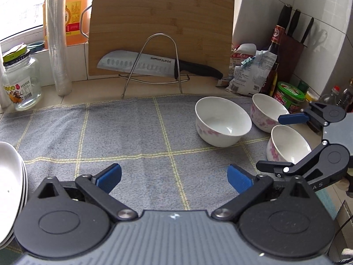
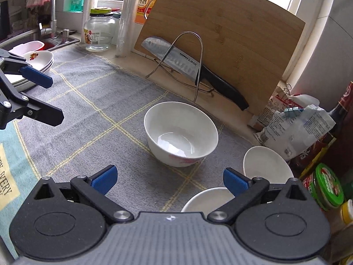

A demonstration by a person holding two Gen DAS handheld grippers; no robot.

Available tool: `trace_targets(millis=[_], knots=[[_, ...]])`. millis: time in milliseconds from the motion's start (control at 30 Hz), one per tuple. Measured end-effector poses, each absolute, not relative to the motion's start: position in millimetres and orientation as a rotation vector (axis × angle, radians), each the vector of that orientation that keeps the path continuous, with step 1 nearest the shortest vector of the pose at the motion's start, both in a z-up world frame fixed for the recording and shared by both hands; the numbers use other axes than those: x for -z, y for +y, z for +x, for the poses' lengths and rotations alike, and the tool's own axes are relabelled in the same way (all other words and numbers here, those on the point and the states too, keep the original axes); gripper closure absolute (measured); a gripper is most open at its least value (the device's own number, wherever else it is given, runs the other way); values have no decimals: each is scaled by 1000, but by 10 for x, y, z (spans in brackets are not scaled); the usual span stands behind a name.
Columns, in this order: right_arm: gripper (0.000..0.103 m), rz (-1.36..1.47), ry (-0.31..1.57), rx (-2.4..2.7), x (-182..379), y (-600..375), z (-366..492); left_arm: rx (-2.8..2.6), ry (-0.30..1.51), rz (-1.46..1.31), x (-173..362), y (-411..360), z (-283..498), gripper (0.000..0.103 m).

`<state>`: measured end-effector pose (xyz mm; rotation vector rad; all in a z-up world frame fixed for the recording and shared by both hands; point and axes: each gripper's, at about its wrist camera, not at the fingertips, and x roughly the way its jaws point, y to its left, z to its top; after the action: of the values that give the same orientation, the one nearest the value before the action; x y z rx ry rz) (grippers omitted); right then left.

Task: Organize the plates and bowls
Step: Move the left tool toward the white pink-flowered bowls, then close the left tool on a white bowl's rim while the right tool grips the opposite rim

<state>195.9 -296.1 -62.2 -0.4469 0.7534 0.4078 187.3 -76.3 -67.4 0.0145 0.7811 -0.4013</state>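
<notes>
Three white bowls with pink flowers stand on the grey checked towel (image 1: pixel 132 132): a large bowl (image 1: pixel 222 121) (image 2: pixel 181 132), a small far bowl (image 1: pixel 268 112) (image 2: pixel 267 165) and a small near bowl (image 1: pixel 289 145) (image 2: pixel 207 199). A stack of white plates (image 1: pixel 11 176) (image 2: pixel 37 61) sits at the towel's left end. My left gripper (image 1: pixel 175 177) (image 2: pixel 57 99) hovers open over bare towel, holding nothing. My right gripper (image 2: pixel 169 180) (image 1: pixel 268 142) is open and empty above the near small bowl, with the large bowl ahead of it.
A bamboo cutting board (image 1: pixel 161 28) leans on the wall behind a wire rack holding a knife (image 1: pixel 141 65). A glass jar (image 1: pixel 21 81) stands at the left. Bags (image 1: pixel 249 70), bottles and a knife block (image 1: pixel 291 42) crowd the right. A sink (image 2: pixel 33 42) lies beyond the plates.
</notes>
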Motion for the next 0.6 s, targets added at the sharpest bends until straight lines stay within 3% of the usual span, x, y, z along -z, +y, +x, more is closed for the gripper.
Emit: trace_targets(millis=[600], knots=[[0,-625,816,-654,831,-3153,2580,611,829,256,928,-1304,2519,2]])
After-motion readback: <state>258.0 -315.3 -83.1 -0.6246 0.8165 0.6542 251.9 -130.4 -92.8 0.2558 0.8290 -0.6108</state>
